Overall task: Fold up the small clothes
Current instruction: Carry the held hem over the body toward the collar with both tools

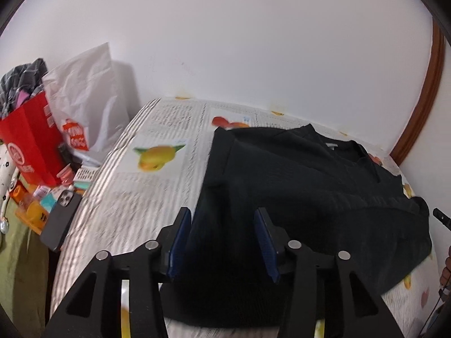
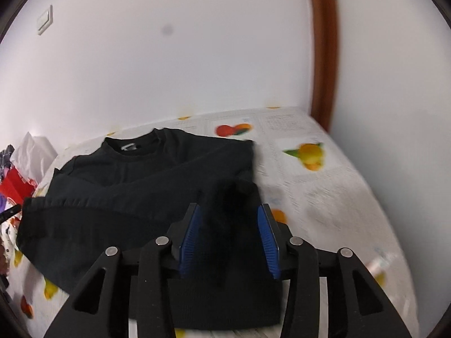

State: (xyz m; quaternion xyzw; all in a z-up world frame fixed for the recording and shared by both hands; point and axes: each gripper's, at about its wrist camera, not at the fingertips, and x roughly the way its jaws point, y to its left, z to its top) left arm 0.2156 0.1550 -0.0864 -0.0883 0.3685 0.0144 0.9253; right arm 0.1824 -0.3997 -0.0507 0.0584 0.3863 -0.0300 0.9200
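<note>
Looks about halfway: the black sweater [image 2: 146, 180] lies flat on the fruit-print bedspread [image 2: 324, 197] with sleeves folded in, its hem between the spread, empty jaws of the left gripper [image 1: 222, 219] and right gripper [image 2: 229, 215], bottom-up fold left.

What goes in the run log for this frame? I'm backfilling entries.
item: black knit sweater flat on fruit-print tablecloth | left tongs: open | right tongs: open, over hem

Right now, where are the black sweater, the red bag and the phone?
Sweater [image 2: 146, 174]: right wrist view, on its chest.
Red bag [image 1: 31, 138]: left wrist view, on its front face.
Phone [image 1: 60, 217]: left wrist view, on its dark back.
</note>
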